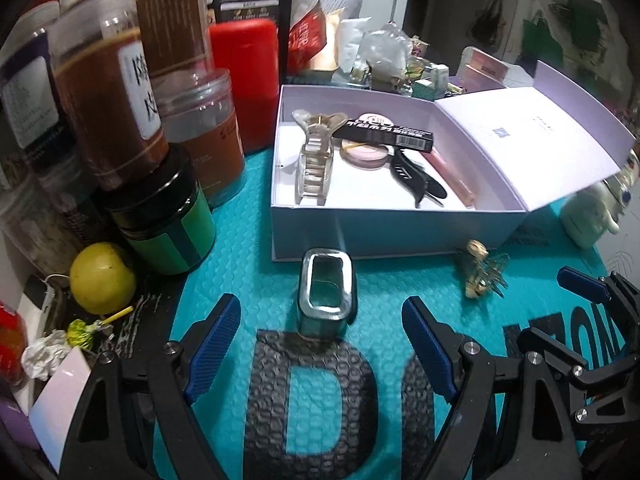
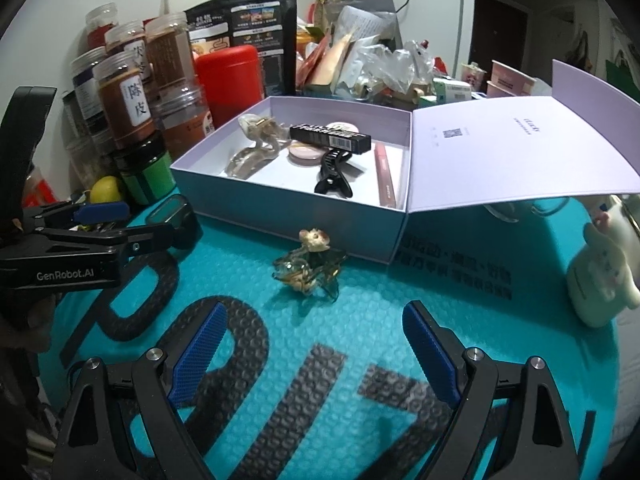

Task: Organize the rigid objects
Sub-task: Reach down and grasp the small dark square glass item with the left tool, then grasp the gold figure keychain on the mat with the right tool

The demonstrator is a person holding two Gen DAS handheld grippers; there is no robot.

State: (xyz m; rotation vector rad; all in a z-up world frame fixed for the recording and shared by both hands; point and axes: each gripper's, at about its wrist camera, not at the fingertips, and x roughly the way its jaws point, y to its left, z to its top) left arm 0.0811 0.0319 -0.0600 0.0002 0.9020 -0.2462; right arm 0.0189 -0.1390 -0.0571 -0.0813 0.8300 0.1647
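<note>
A small silver-rimmed rectangular bottle [image 1: 328,294] stands on the teal mat just ahead of my open left gripper [image 1: 322,350], between its blue pads. It also shows in the right wrist view [image 2: 172,216]. A gold hair claw clip [image 2: 310,266] lies on the mat in front of my open, empty right gripper [image 2: 314,354]; it also shows in the left wrist view [image 1: 482,270]. Behind stands an open white box [image 1: 394,232], also in the right wrist view [image 2: 288,216], holding a clear claw clip [image 1: 314,156], a black carton [image 1: 386,134], a black clip [image 2: 332,174] and a pink tube [image 2: 386,176].
Spice jars [image 1: 108,92], a green jar [image 1: 168,220], a red tin [image 1: 248,80] and a lemon [image 1: 102,278] crowd the left. The box lid [image 2: 516,144] lies open to the right. A white bunny case [image 2: 602,276] stands at the right. Clutter fills the back.
</note>
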